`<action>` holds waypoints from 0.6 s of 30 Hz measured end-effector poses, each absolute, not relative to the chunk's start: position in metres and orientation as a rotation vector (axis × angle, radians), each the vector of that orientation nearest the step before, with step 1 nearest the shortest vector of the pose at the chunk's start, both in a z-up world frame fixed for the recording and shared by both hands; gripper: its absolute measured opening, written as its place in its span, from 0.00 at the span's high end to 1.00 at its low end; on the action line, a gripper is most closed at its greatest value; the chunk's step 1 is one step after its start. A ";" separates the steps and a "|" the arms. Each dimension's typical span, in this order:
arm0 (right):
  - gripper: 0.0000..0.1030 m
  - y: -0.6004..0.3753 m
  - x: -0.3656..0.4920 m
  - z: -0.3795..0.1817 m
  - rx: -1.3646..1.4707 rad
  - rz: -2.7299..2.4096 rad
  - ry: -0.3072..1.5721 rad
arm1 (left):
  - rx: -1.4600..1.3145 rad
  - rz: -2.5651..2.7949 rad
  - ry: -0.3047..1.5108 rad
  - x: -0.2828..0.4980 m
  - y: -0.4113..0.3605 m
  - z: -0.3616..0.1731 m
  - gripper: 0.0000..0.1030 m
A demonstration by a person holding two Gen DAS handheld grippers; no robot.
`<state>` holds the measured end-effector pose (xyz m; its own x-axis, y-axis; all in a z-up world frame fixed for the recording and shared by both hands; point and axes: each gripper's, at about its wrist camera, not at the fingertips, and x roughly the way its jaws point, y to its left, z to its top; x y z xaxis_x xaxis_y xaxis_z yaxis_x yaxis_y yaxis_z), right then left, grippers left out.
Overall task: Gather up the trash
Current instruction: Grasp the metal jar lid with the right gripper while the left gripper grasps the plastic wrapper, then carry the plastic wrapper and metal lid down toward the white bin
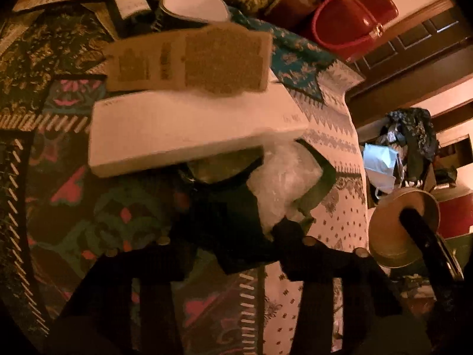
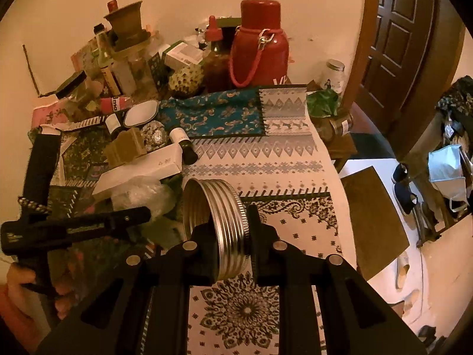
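Threaded lid (image 2: 224,230): bare metal, glossy, ridged sides, knurled rim. Bag (image 1: 280,189): thin clear plastic, crinkled, shiny. Long box (image 1: 192,136): smooth matt white card. Tablecloth (image 2: 266,159): printed cloth, matt. Foil ball (image 2: 154,134): crumpled, reflective. Red flask (image 2: 260,47): a smooth gloss is noted.

- A lived-in home is indicated by a panelled wooden door (image 2: 405,41) set in a plain wall at the far right.
- A table is covered with patterned cloths (image 2: 266,159).
- At the far side, a red flask (image 2: 260,44), jars and bottles are crowded together.
- Shoes (image 2: 406,198) are seen on the floor at the right.
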<state>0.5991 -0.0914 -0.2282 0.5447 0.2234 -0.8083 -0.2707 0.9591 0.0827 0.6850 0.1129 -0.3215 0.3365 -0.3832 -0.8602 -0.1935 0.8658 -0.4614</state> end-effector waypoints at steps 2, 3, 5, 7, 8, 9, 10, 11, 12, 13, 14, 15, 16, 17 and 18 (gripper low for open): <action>0.85 -0.096 0.597 -0.225 -0.049 0.298 0.944 | -0.531 -0.142 1.223 0.681 0.109 -0.315 0.77; 0.85 -0.099 0.595 -0.223 -0.046 0.302 0.938 | -0.520 -0.143 1.219 0.678 0.108 -0.312 0.79; 0.85 -0.105 0.592 -0.219 -0.042 0.308 0.926 | -0.486 -0.142 1.197 0.670 0.102 -0.302 0.81; 0.85 -0.111 0.589 -0.215 -0.034 0.317 0.917 | -0.457 -0.145 1.174 0.662 0.097 -0.291 0.82; 0.85 -0.114 0.588 -0.213 -0.032 0.322 0.913 | -0.443 -0.143 1.158 0.656 0.094 -0.283 0.82; 0.85 -0.118 0.586 -0.211 -0.028 0.330 0.904 | -0.425 -0.136 1.135 0.649 0.091 -0.274 0.82; 0.85 -0.120 0.584 -0.208 -0.026 0.337 0.899 | -0.412 -0.128 1.119 0.644 0.089 -0.267 0.82; 0.85 -0.123 0.582 -0.206 -0.022 0.346 0.891 | -0.395 -0.114 1.096 0.637 0.087 -0.258 0.82; 0.85 -0.126 0.581 -0.203 -0.019 0.356 0.883 | -0.381 -0.100 1.074 0.630 0.085 -0.248 0.82; 0.85 -0.128 0.579 -0.200 -0.020 0.365 0.873 | -0.375 -0.090 1.059 0.625 0.084 -0.242 0.82; 0.85 -0.130 0.577 -0.197 -0.023 0.372 0.863 | -0.369 -0.077 1.040 0.619 0.082 -0.233 0.82; 0.85 -0.132 0.575 -0.193 -0.024 0.382 0.851 | -0.364 -0.064 1.022 0.613 0.081 -0.225 0.82; 0.85 -0.133 0.573 -0.191 -0.024 0.391 0.845 | -0.358 -0.044 0.997 0.604 0.081 -0.213 0.82; 0.85 -0.135 0.571 -0.187 -0.023 0.401 0.838 | -0.354 -0.030 0.980 0.598 0.081 -0.206 0.82; 0.85 -0.136 0.568 -0.182 -0.023 0.414 0.827 | -0.350 -0.016 0.964 0.592 0.082 -0.199 0.82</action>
<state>0.5683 -0.1362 -0.1821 0.6021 0.3484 -0.7184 -0.3659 0.9201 0.1396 0.5922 0.0815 -0.1989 0.5747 -0.1677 -0.8010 -0.1413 0.9437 -0.2990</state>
